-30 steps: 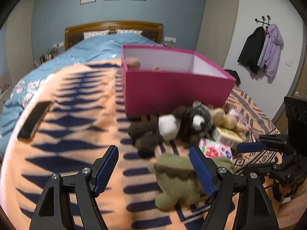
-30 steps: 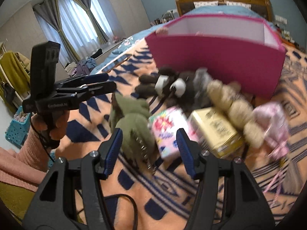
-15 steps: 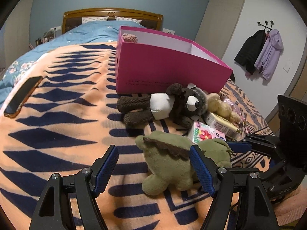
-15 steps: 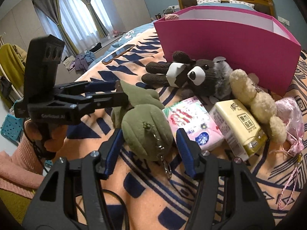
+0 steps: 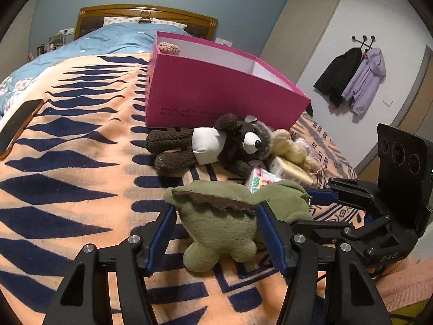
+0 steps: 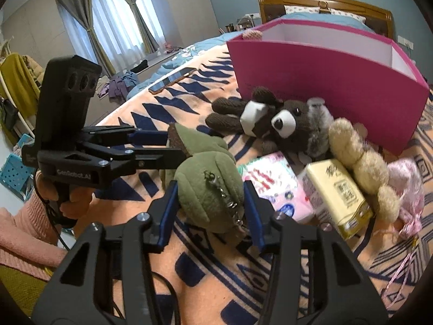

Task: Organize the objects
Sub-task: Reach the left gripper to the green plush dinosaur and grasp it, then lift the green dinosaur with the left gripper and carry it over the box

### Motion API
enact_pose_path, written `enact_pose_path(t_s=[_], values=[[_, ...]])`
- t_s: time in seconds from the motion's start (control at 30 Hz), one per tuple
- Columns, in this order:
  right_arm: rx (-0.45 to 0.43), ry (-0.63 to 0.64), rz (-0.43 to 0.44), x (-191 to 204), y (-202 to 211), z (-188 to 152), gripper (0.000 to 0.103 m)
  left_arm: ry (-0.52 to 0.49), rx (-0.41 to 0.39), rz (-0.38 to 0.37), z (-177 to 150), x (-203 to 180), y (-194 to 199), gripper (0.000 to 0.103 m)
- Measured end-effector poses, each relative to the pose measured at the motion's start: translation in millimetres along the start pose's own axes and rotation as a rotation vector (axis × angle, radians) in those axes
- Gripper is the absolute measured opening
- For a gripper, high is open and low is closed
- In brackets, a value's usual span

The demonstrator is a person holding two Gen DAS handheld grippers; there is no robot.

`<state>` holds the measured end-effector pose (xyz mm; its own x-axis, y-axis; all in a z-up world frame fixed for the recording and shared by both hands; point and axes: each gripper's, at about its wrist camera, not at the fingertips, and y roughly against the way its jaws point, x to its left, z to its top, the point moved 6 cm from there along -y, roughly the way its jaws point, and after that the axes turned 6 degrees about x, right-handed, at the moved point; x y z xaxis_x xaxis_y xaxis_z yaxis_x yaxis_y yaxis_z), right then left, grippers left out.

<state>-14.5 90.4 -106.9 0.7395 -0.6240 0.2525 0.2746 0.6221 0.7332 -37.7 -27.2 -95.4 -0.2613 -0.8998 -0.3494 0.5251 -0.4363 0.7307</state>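
Both grippers on the same olive-green plush toy with a brown felt ridge (image 5: 224, 216), which lies on the orange blanket with navy diamond pattern (image 5: 67, 162) at the near end of the bed. Left gripper (image 5: 213, 233): jaws have just been closing, blue pads now pressed against the plush body from both sides. Right gripper (image 6: 209, 200): jaws also just closing, pads clamped on the rounder end with the metal keychain (image 6: 224, 195). In the right wrist view the left gripper comes in from the left, held by a hand (image 6: 63, 203) with a pink knit sleeve.

Just behind the plush: floral pink tissue pack (image 6: 273, 187), yellow tissue pack (image 6: 338, 192) beside it, cream fuzzy plush (image 6: 360, 159), pink tasselled pouch (image 6: 406, 181). Next back, brown knitted bear with white muzzle (image 5: 216, 146), lying on its side against the magenta cardboard box (image 5: 216, 94). Box is open-topped, with a pink knitted item (image 5: 169, 48) poking up at its far corner. Black phone (image 5: 19, 124) lies well apart at the blanket's left edge. Wooden headboard (image 5: 146, 19) farthest back
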Motion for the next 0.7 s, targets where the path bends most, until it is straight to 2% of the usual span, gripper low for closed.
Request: enact_pose_path(t_s=[0.33, 0.5, 0.7], values=[[-0.062, 0.045, 0.013, -3, 21, 18, 0.049, 0.010, -0.059, -0.036, 16, -9, 11, 0.062], [-0.056, 0.023, 0.008, -24, 24, 19, 0.049, 0.001, -0.031, -0.061, 23, -16, -7, 0.062], [-0.034, -0.034, 0.018, -47, 22, 16, 0.050, -0.027, -0.001, -0.050, 23, -22, -23, 0.062]])
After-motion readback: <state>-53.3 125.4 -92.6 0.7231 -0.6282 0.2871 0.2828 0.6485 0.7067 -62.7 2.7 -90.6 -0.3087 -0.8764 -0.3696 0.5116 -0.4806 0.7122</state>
